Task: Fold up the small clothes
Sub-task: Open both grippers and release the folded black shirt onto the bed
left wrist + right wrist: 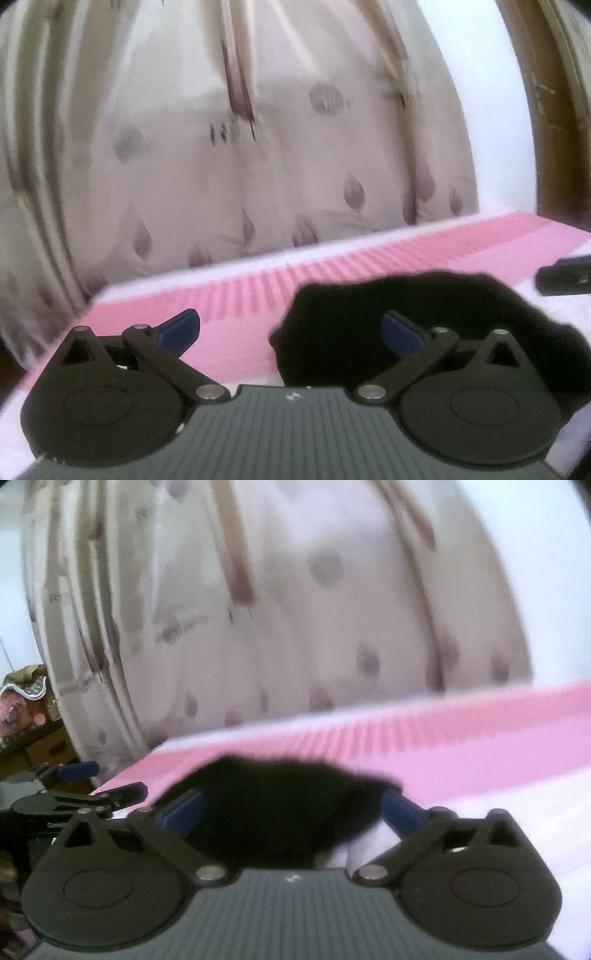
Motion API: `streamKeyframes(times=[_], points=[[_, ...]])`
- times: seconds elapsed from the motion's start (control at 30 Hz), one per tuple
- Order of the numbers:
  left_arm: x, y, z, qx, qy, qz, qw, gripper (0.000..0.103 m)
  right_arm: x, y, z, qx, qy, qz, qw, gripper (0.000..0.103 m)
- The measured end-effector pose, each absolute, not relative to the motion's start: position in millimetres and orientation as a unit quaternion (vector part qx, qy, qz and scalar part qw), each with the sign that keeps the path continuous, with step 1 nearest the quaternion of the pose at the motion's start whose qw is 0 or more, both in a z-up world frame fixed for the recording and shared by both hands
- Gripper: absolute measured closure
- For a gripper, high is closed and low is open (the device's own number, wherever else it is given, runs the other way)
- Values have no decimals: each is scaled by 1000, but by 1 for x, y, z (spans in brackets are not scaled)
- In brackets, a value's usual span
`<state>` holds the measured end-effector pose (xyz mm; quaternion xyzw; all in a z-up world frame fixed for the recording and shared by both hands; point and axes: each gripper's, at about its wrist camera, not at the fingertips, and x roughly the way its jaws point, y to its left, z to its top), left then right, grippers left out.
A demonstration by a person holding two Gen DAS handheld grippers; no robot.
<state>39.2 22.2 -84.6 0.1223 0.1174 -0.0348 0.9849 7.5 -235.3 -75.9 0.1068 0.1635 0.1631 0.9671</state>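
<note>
fuzzy black cloth (424, 332) on striped pink sheet (332, 266)

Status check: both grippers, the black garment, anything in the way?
Left gripper open, empty. Right gripper open, black garment between its fingers, not pinched. Garment lies on the pink-and-white cloth. Nothing in the way.

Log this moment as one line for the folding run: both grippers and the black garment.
left gripper: open | right gripper: open | black garment: lying on pink-and-white cover, not held | both views blurred
</note>
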Motion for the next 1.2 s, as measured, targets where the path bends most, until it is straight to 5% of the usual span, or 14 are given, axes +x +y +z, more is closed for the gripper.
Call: streamKeyframes(times=[0.23, 0.63, 1.2], points=[[-13, 1, -57, 103, -12, 47, 993, 0, -51, -217, -54, 65, 93, 93, 989, 0], [-22, 15, -32, 17, 92, -6, 996, 0, -72, -203, -57, 56, 107, 109, 987, 0], [-22, 22, -47, 8, 127, -15, 992, 0, -80, -185, -62, 34, 121, 111, 986, 0]])
